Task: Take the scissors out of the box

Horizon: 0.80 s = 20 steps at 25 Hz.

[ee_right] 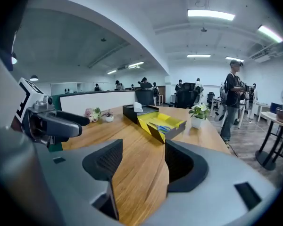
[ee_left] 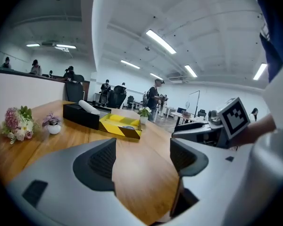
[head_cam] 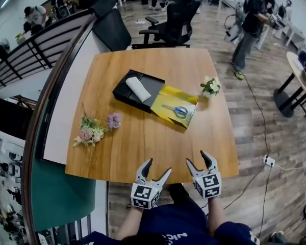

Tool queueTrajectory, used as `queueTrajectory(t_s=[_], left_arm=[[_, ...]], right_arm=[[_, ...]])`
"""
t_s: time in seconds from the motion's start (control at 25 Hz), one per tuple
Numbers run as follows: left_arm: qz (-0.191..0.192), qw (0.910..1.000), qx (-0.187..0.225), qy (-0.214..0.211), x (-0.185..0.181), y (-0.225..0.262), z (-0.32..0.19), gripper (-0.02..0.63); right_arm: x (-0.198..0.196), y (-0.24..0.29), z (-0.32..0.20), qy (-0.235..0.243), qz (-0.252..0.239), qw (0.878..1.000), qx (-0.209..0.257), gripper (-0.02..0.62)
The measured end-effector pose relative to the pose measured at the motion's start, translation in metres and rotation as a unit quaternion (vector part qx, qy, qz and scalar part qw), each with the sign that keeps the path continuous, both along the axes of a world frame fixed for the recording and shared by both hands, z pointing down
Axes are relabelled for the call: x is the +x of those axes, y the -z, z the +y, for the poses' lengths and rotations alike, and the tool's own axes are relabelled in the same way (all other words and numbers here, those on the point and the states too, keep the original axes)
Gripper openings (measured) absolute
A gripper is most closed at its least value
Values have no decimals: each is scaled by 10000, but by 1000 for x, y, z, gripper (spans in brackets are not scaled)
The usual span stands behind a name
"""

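Head view: grey two-jaw left tool and matching right tool low at 6 o'clock, over the near edge of the light wooden desk. Both released, jaws spread wide and gripping nothing. Only bare desk wood between the pads in the left gripper view and the right gripper view. Spread probably kept in readiness for a reach, both pointing roughly toward the target.

Small blue-handled scissors flat inside the yellow inner half of the flat black box, toward 12 to 1 o'clock from the tools and well apart from them. Lying flat in an open, shallow tray, so likely easiest from above. White rolled sheet in the black half, just beside at 10 o'clock of the scissors.

Hard to make out: the scissor blades, thin and pale against the yellow. From the left gripper view, scissors mostly hidden behind the yellow wall, a bluish trace at most. Unclear whether the yellow half is a lid or a slid-out drawer. Forearms cut off by the lower frame edge.
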<state>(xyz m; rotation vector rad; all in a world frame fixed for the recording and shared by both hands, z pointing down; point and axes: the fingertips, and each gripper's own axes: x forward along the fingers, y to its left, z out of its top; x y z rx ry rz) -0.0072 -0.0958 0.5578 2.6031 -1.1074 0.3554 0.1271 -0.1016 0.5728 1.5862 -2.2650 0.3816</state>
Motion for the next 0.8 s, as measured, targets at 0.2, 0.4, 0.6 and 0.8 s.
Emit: queueTrajectory(t_s=[0.2, 0.4, 0.6, 0.8], left_arm=[[65, 9988, -32, 474, 21, 3, -46, 358], [-196, 9977, 163, 625, 44, 7, -74, 359], [-178, 9962, 48, 851, 59, 1, -88, 357], [-216, 9960, -63, 864, 66, 1, -94, 356]], right_arm=[[26, 3, -56, 305, 28, 9995, 31, 275], [45, 5, -95, 632, 33, 9980, 4, 272], [60, -1, -114, 843, 77, 9964, -82, 268], [66, -4, -128, 948, -69, 9952, -228, 262]])
